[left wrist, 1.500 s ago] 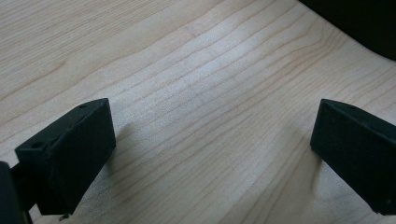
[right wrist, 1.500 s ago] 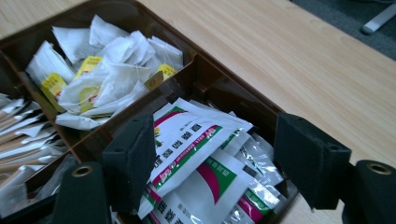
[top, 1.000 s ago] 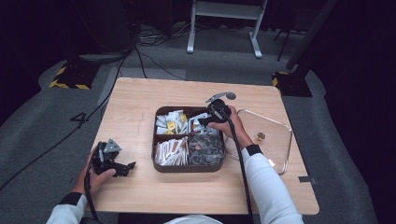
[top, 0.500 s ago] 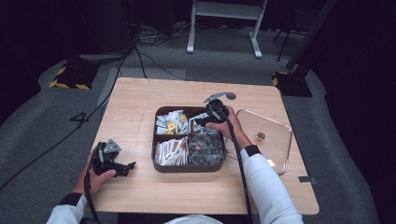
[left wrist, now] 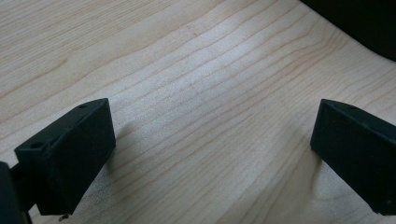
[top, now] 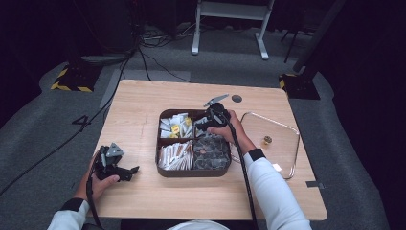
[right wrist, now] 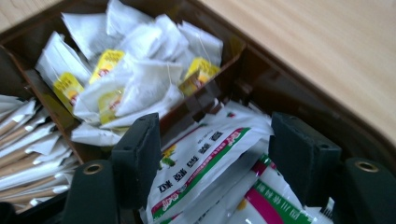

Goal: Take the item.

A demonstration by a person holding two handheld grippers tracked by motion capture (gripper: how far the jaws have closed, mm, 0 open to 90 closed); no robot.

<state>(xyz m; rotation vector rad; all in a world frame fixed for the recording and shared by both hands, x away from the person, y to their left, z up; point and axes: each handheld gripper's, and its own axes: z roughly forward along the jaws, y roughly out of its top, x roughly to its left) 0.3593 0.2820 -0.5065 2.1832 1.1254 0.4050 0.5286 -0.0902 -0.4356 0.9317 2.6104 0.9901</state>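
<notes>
The wooden table (top: pixel 143 110) sits in a dark room, with grey floor and cables all around it. In the middle of it is a brown tray (top: pixel 193 172) with four boxes inside. Your right gripper (right wrist: pixel 210 158) is down in the far right box of that tray, and its jaws stand apart, one on each side of a white sachet (right wrist: pixel 205 158) with a green and red stripe. The sachet lies right between the jaws, and it looks like neither one presses on it yet. Its long side runs from near you, low in the right gripper view, up and away toward the wooden wall of the box. So you would squeeze across its short side, which is good. The tea bags (right wrist: pixel 135 79) with yellow tags lie in the next box, just past that wall. Your left gripper (top: pixel 115 165) rests far off at the near left of the table, jaws wide and holding nothing, so the right one is the one to use.
</notes>
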